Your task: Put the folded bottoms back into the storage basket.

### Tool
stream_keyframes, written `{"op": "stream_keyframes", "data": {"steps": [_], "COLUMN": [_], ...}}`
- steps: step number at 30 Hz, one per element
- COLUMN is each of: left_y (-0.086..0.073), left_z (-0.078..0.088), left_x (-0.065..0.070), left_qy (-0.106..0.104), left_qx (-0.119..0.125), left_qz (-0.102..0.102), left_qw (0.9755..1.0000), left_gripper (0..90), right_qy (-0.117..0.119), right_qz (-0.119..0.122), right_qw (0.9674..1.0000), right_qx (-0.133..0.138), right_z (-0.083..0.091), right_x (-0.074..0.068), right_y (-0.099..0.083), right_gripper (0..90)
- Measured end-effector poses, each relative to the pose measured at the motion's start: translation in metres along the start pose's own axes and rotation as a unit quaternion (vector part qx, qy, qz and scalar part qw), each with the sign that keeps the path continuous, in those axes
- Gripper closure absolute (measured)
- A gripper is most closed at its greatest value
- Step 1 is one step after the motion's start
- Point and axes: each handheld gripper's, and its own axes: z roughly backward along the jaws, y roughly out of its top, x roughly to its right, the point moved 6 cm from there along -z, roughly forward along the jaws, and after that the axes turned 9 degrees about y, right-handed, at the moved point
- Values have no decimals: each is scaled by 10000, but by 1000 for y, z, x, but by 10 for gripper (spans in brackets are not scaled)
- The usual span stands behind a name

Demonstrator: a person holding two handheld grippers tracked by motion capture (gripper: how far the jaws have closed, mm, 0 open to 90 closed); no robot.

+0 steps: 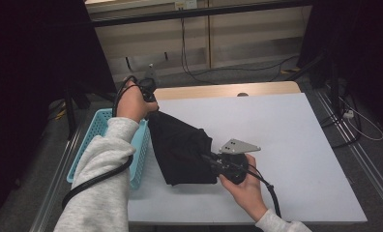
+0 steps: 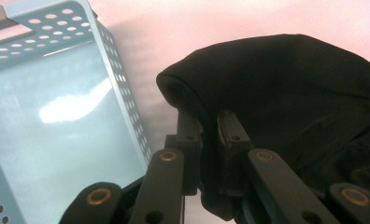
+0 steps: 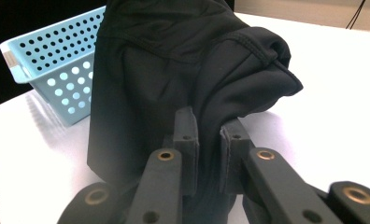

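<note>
A black garment point(image 1: 180, 147) is stretched between both grippers above the white table point(image 1: 286, 145). My left gripper point(image 1: 153, 108) holds its upper corner, raised near the table's left edge; in the left gripper view the jaws are shut on a fold of the black garment point(image 2: 276, 93), left gripper point(image 2: 210, 126). My right gripper point(image 1: 212, 162) pinches the lower right edge close to the tabletop; in the right gripper view the right gripper point(image 3: 210, 123) is shut on the black garment point(image 3: 174, 60). The cloth's lower end rests on the table.
A light blue perforated basket point(image 1: 95, 130) stands at the table's left edge, below the left hand; it looks empty in the left gripper view, basket point(image 2: 57, 121). Cables trail on the floor behind the table. The basket point(image 3: 52, 65) sits behind the cloth.
</note>
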Motion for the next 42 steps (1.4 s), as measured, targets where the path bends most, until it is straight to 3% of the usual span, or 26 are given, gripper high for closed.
{"op": "stream_keyframes", "data": {"steps": [15,42], "left_y": [2,0], "left_z": [18,43], "left_x": [-7,-33], "left_qy": [38,115], "left_qx": [81,178], "left_qz": [21,197], "left_qw": [10000,9996], "left_gripper": [816,816], "right_qy": [47,234], "right_qz": [33,148], "right_qw": [9999,9991], "right_qx": [160,322], "right_z": [-2,-16], "right_x": [-4,-18], "right_y": [10,33], "right_gripper": [807,807]}}
